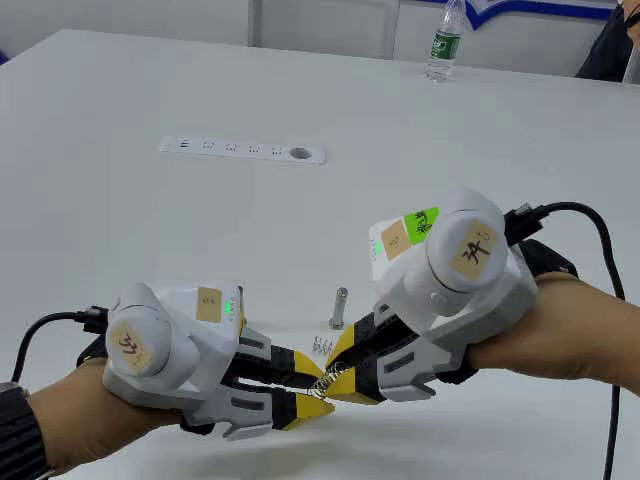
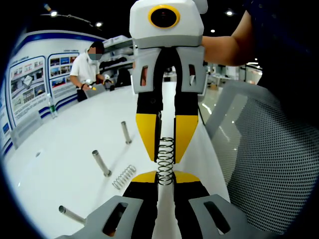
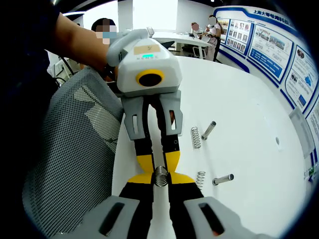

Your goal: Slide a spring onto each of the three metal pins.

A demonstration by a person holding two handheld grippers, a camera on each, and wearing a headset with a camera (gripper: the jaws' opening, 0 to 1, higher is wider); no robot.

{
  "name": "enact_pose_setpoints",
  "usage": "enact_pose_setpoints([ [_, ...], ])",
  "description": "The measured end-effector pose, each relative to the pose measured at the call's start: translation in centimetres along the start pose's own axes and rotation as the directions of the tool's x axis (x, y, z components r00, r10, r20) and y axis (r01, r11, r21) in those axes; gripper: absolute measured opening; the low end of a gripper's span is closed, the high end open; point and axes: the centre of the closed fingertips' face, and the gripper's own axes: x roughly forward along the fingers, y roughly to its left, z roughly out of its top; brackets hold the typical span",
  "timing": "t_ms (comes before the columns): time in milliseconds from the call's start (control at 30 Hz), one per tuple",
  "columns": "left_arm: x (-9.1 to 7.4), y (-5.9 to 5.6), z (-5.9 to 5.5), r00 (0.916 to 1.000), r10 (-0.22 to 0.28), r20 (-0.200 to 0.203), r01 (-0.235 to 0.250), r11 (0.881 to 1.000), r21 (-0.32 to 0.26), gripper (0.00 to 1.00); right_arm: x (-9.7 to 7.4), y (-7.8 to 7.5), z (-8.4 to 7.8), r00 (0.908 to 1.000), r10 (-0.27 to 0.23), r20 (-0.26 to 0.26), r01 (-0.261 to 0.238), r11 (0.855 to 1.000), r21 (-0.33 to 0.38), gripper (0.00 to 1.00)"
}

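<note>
Bottle (image 1: 444, 42) of clear plastic with a green label stands upright near the far edge of the white bench (image 1: 110, 230); how full it is cannot be told. Nearer, a white power strip (image 1: 243, 150) lies flat on the bench, well apart from the work. The spring (image 2: 165, 158) is off the bench, held straight in the air between the two tools, which meet tip to tip above the bench's near edge. The left tool (image 2: 165, 178), gripped by the left hand (image 1: 70, 420), has its jaws drawn in to a narrow gap and clamped on one end of the spring. The right tool (image 2: 166, 149), gripped by the right hand (image 1: 560, 330), faces it and is pinched on the other end, its yellow tips just beside the left tool's. In the right gripper view the spring shows end-on as a small ring between the yellow tips. Beyond the tools, the left gripper view shows three metal pins in a row on the bench, apart from one another and all bare: the first pin (image 2: 71, 215), the second pin (image 2: 101, 163) and the third pin (image 2: 126, 132). In the right gripper view a nearer loose spring (image 3: 200, 178) and a farther loose spring (image 3: 196, 137) lie flat on the bench, each just beside a pin. A mesh chair (image 3: 75, 149) sits off the bench's near edge.
</note>
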Motion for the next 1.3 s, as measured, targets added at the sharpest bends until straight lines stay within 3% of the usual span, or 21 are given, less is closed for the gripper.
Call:
enact_pose_setpoints([
  [233,0.1,0.0,0.1,1.0,0.002,0.003,-0.002,1.0,-0.001,0.12,-0.1,-0.1,-0.1,1.0,-0.003,-0.006,0.003,1.0,0.001,0.12],
  [700,-1.1,0.6,-0.4,0.9993,0.038,0.002,-0.038,0.998,-0.044,0.29,-0.9,-0.8,-0.9,0.9991,-0.018,-0.039,0.018,1.0,0.003,0.12],
  [1033,-3.0,1.2,-1.7,0.9955,0.094,-0.008,-0.095,0.991,-0.096,0.37,-2.9,-2.5,-2.4,0.9961,-0.059,-0.066,0.061,0.998,0.029,0.12],
  [1300,-5.0,2.1,-2.1,0.9851,0.172,0.009,-0.169,0.975,-0.143,0.43,-4.8,-4.3,-3.2,0.9908,-0.098,-0.093,0.103,0.993,0.051,0.12],
])
